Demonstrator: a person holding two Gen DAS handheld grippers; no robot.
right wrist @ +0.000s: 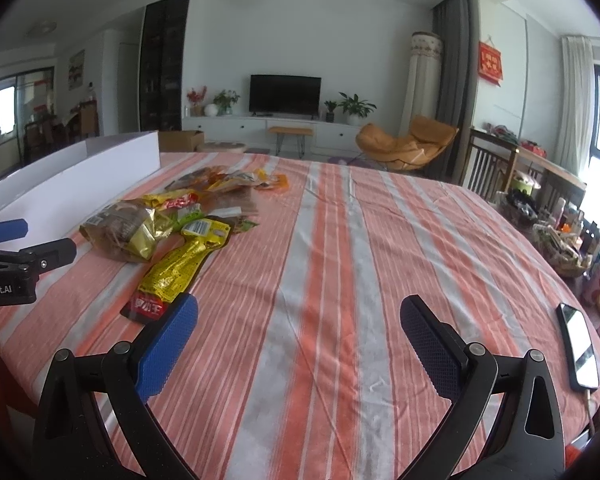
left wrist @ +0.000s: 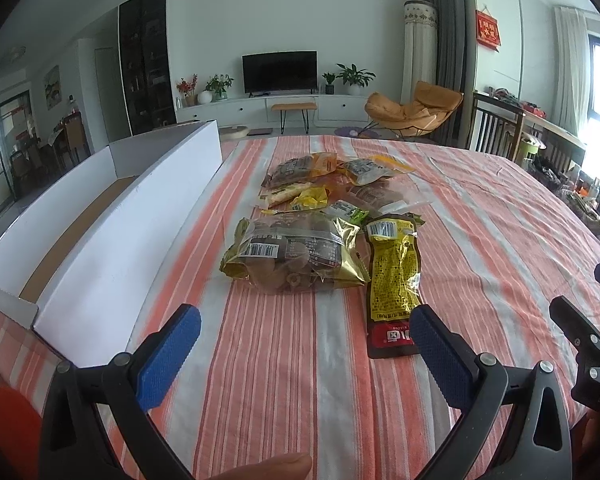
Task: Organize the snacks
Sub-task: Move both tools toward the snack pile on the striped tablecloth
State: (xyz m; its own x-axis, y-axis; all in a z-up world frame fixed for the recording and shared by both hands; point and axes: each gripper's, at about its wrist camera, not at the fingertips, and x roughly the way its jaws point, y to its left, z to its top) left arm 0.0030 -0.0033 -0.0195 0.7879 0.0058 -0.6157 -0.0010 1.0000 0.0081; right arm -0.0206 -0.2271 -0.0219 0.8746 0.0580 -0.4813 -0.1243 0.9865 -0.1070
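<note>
A pile of snack packets lies on the striped tablecloth. Nearest are a gold bag of brown snacks and a long yellow packet with a red end. My left gripper is open and empty, just short of these two. An open white box stands to its left. In the right wrist view my right gripper is open and empty over bare cloth, right of the yellow packet and gold bag. The white box and the left gripper show at left.
A phone lies near the table's right edge with a cable. Cluttered shelves and wooden chairs stand to the right of the table. The right gripper's body shows at the right edge of the left wrist view.
</note>
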